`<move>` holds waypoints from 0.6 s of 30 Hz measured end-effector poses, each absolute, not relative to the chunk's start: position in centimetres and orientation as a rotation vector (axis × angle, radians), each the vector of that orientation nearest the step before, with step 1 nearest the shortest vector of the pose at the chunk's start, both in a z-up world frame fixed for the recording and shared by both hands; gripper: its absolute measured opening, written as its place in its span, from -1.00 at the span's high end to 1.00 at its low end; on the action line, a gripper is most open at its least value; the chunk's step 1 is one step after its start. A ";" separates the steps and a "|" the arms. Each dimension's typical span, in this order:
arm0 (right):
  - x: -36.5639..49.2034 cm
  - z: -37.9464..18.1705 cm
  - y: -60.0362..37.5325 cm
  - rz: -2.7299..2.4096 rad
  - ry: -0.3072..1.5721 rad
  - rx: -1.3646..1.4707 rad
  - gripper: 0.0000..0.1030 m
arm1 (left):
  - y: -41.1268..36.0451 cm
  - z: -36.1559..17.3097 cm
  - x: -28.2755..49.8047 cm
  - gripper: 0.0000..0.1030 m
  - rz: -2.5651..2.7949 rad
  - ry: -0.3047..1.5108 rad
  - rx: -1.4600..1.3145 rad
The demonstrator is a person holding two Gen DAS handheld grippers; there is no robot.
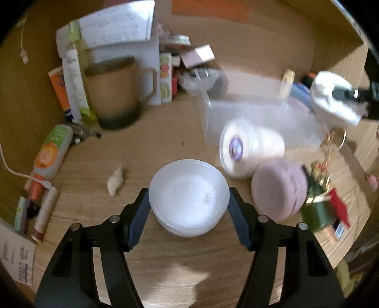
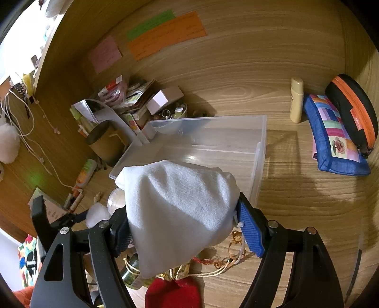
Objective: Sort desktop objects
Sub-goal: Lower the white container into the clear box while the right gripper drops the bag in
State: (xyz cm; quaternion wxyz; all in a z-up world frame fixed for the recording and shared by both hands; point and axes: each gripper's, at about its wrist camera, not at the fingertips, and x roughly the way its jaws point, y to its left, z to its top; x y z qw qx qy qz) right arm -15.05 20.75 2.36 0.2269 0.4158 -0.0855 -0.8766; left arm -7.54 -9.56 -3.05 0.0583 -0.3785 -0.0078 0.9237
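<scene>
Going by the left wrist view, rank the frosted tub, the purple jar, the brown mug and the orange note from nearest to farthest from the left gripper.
1. Frosted tub: between the left gripper fingers.
2. Purple jar: just right of the tub, lying on its side.
3. Brown mug: upper left, well back on the desk.
4. Orange note: on the back wall, top of view.

Left gripper pointed steeply downward, its two dark fingers spread either side of a round frosted container. Pads sat at the container's sides; firm contact could not be confirmed. Right gripper likewise angled downward, blue-padded fingers closed on a white cloth pouch, held clear of the counter. In the left wrist view the right gripper appeared at the far right edge, carrying the pouch.
</scene>
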 end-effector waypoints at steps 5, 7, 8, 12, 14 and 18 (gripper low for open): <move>-15.5 2.4 20.9 -2.426 -0.243 1.141 -0.45 | -10.2 0.3 -8.8 -0.24 2.817 -0.092 -1.059; -15.9 2.3 20.9 -2.435 -0.242 1.144 -0.45 | -9.9 1.7 -9.6 -0.24 2.814 -0.098 -1.021; -16.1 2.3 20.9 -2.436 -0.245 1.146 -0.45 | -9.6 2.1 -10.0 -0.24 2.811 -0.096 -1.008; -17.5 1.7 20.9 -2.445 -0.238 1.174 -0.45 | -8.3 3.0 -11.9 -0.24 2.784 -0.079 -0.995; -18.1 1.4 20.9 -2.447 -0.230 1.187 -0.45 | -7.5 2.9 -13.1 -0.24 2.760 -0.075 -1.006; -19.2 0.8 20.3 -2.465 -0.162 1.207 -0.45 | -5.9 2.6 -15.1 -0.24 2.705 -0.072 -1.026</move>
